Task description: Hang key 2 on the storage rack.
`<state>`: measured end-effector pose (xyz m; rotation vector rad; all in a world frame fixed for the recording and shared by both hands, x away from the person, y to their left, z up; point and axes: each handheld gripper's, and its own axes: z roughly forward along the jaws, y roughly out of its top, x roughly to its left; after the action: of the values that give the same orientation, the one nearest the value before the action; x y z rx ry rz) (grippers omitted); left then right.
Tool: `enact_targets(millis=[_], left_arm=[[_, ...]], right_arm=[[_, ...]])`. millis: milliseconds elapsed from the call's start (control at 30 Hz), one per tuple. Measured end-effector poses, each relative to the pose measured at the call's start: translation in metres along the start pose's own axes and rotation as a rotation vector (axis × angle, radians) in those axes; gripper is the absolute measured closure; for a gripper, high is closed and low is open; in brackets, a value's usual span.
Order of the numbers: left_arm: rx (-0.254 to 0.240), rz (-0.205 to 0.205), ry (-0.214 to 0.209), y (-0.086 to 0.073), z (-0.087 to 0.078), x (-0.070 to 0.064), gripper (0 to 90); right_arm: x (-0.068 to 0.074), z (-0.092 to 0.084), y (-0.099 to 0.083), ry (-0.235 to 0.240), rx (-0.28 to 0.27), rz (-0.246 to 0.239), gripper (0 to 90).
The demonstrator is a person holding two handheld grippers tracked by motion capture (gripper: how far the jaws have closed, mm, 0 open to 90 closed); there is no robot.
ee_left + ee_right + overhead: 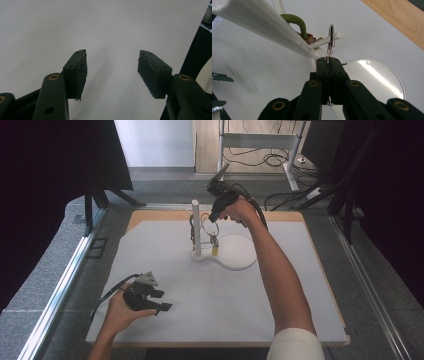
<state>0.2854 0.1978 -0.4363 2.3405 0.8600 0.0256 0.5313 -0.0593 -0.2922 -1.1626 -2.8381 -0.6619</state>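
Note:
A white post (196, 227) stands on a clear round base (235, 262) at the middle of the white mat. A thin white peg (325, 41) sticks out of the post (257, 22), and a green cord loop (297, 21) hangs on it. My right gripper (328, 60) is shut on a metal ring (331, 37) that sits around the peg's tip. In the high view the right gripper (213, 219) is beside the post, with the ring (209, 226) and a small yellow tag (214, 251) hanging below it. My left gripper (160, 301) rests open near the front left, its jaws (112, 67) wide apart over bare mat.
The white mat (150, 255) lies on a wooden board (320, 265) with metal rails along both sides. A desk frame and loose cables (270, 157) stand on the floor behind the table. Dark curtains hang at both sides.

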Motion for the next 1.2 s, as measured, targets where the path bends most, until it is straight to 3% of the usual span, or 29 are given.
enact_targets(millis=[300,533,867,1000,1200], left_arm=[[0.004,0.007,0.004,0.000,-0.001,-0.001,41.1],[0.005,0.004,0.008,0.000,-0.002,0.000,41.0],[0.001,0.000,0.008,0.000,-0.002,-0.001,40.9],[0.008,0.006,0.007,0.000,-0.001,-0.001,40.8],[0.002,-0.001,0.008,0.001,-0.002,0.000,40.7]], right_arm=[[0.006,0.015,-0.006,0.016,0.032,-0.017,87.1],[0.010,0.023,-0.010,0.050,0.026,-0.026,84.0],[0.006,0.002,-0.026,0.069,-0.017,-0.027,75.9],[0.002,-0.006,-0.040,0.081,-0.036,-0.021,66.3],[-0.003,-0.019,-0.073,0.076,-0.109,-0.022,56.5]])
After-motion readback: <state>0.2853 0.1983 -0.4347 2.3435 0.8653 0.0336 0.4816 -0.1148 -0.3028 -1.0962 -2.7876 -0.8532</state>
